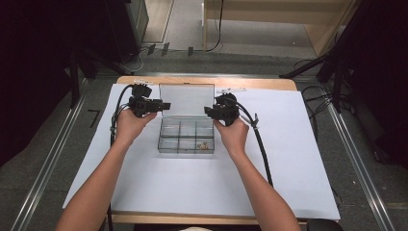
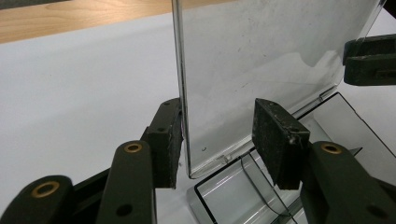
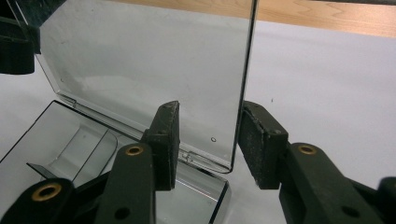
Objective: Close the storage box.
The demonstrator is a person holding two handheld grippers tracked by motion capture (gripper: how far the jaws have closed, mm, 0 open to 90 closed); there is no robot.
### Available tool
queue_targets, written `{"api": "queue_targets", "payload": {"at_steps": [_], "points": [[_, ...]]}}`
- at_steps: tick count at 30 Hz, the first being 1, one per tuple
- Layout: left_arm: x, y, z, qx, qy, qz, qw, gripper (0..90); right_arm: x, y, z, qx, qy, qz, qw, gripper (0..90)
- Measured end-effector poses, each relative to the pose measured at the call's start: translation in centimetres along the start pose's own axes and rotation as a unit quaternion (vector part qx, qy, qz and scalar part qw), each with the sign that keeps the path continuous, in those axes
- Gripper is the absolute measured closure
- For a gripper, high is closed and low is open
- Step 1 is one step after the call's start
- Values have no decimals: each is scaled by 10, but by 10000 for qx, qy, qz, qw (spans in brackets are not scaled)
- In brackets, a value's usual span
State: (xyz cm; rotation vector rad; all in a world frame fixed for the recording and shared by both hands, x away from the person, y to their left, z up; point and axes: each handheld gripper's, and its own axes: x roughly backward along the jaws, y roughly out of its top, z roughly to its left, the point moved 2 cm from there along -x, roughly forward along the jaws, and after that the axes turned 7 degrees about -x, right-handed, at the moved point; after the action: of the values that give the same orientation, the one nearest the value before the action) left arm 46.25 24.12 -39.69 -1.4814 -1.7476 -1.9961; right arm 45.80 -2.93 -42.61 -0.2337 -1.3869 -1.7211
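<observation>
High view: upright clear lid point(image 1: 186, 99) between two part-open, ungripping claws point(image 1: 166, 104) point(image 1: 207, 110), compartment box point(image 1: 186, 136) on white sheet point(image 1: 192, 178).

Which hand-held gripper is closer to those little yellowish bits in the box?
Right hand-held gripper: the bits lie in the box's near right compartment. The left hand-held gripper is at the far left.

Your clear plastic compartment box point(image 1: 185, 136) sits mid-tabletop on the white sheet, its transparent lid point(image 1: 186, 99) standing upright, hinged at the far edge; small tan bits point(image 1: 205, 144) lie in one near-right compartment.

Even overhead light; dim, dark surroundings
</observation>
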Motion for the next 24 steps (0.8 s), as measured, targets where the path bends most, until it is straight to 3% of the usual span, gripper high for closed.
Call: {"api": "queue_targets", "payload": {"at_steps": [16,24], "points": [[8,-1,-8,-222,5,-67,9997,552,14,1,8,382,-91,-53,9992,617],[12,-1,-13,-374,-15,94,9993,554,22,1,12,511,-50,-22,9987,621]]}}
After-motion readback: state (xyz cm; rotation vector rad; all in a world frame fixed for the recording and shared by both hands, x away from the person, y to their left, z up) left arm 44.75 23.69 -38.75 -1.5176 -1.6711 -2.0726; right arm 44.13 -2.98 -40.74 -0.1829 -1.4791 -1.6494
